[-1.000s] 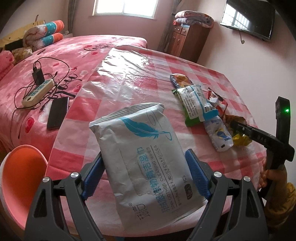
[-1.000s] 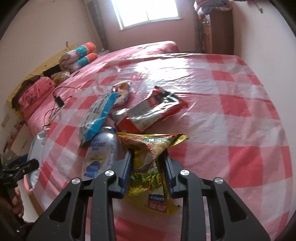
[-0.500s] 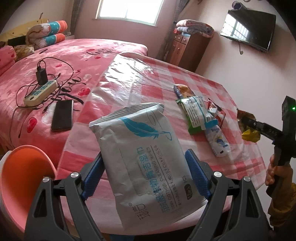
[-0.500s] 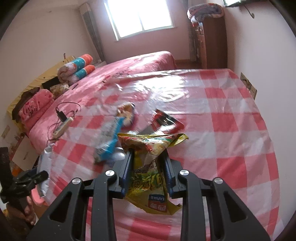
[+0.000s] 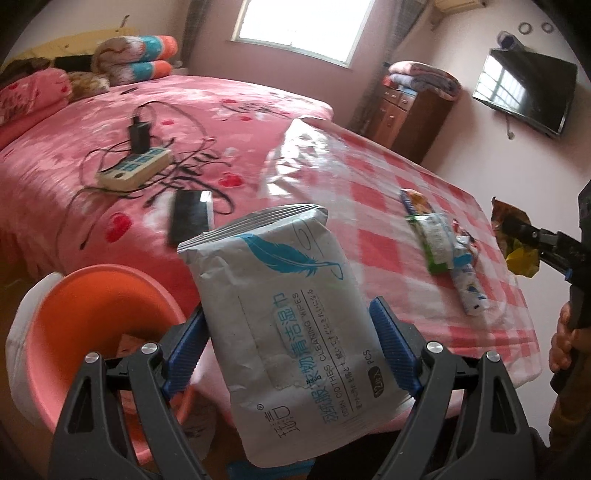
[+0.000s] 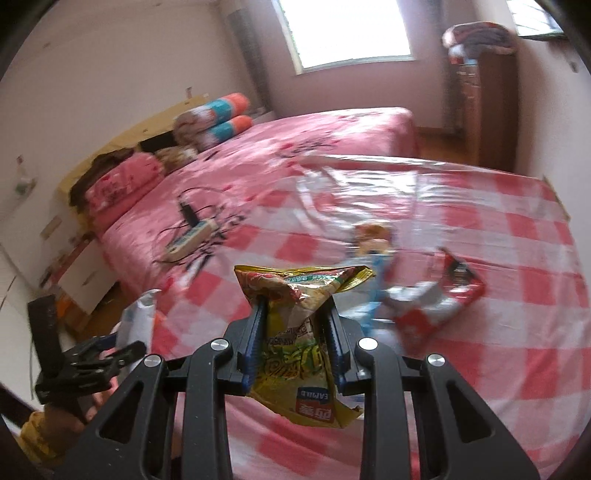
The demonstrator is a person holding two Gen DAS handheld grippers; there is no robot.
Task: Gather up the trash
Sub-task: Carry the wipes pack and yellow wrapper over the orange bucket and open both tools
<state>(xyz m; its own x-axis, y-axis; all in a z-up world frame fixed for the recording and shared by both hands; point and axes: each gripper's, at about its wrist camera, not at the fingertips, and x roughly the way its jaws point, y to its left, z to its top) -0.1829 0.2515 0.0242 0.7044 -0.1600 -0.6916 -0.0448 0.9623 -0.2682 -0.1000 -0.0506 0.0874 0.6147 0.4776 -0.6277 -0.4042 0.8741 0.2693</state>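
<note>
Your left gripper (image 5: 291, 328) tilts downward, jaws wide, clamping the wipes pack (image 5: 284, 325). Right of that pack, your right gripper (image 6: 295, 325) pinches a yellow snack bag (image 6: 299, 332) narrowly.

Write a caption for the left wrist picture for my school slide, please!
Left gripper holds a wet wipes pack beside an orange bin, with wrappers left on the checked cloth.

Off to my left a pink bed (image 5: 110, 155) carries a power strip (image 5: 135, 171) with a black charger (image 5: 139, 134) plugged in and tangled cords (image 5: 192, 147) around it. A dark phone (image 5: 192, 216) lies nearer. Rolled bolsters (image 5: 138, 61) sit at the far headboard. Far right I see a wooden dresser (image 5: 413, 114) topped with folded blankets (image 5: 424, 77), a wall TV (image 5: 524, 94), and a bright window (image 5: 299, 27).
</note>
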